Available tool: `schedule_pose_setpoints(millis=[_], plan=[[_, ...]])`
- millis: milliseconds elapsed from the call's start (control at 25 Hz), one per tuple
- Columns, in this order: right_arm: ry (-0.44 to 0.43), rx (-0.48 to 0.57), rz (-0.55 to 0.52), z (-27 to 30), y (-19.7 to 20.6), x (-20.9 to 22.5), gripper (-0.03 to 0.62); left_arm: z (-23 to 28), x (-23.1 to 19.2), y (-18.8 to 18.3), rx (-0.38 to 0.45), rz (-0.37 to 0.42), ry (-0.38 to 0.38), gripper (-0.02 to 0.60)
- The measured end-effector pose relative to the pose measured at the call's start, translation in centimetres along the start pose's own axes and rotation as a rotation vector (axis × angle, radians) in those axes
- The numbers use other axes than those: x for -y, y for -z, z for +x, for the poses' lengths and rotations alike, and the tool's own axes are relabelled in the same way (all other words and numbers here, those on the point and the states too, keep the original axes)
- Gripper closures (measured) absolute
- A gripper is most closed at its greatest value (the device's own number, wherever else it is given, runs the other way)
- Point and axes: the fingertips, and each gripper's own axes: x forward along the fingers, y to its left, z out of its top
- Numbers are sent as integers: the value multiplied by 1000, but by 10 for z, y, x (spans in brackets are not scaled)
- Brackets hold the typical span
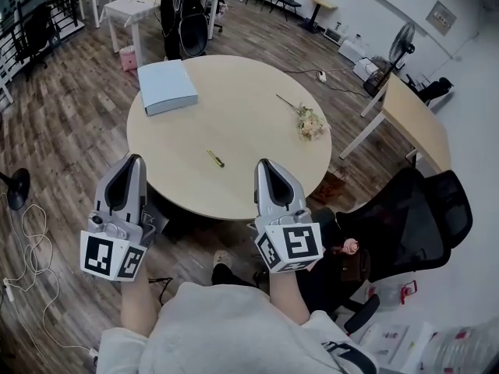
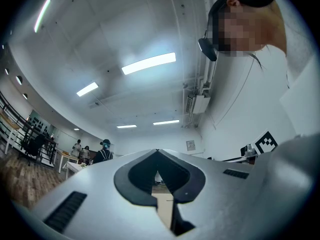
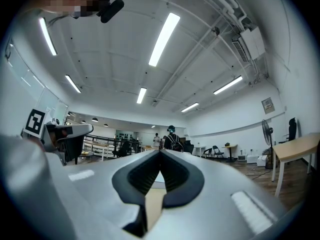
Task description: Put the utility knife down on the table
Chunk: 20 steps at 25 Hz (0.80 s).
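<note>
A small yellow utility knife (image 1: pixel 215 159) lies on the round beige table (image 1: pixel 234 100), near its front edge, with nothing touching it. My left gripper (image 1: pixel 136 160) hovers at the table's front left rim, to the knife's left, its jaws shut and empty. To the knife's right, my right gripper (image 1: pixel 263 164) is over the front rim, also shut with nothing held. In the left gripper view the left gripper (image 2: pixel 157 152) has its tips meeting, and a strip of tabletop shows through the gap below them. The right gripper view shows the right gripper (image 3: pixel 160 152) the same way.
A light blue flat box (image 1: pixel 166 86) lies at the table's far left. A flower sprig (image 1: pixel 308 121) rests at the right side. A black office chair (image 1: pixel 405 216) stands to the right of me, a rectangular table (image 1: pixel 417 119) beyond it. A person (image 1: pixel 183 14) stands behind the round table.
</note>
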Motion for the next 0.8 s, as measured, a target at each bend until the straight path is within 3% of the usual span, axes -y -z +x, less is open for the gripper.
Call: schedule_pose_setpoints(millis=[800], plan=[[8,14,-10,-42,-15,-21,583,-33,22,-18,16,-14,35,574]])
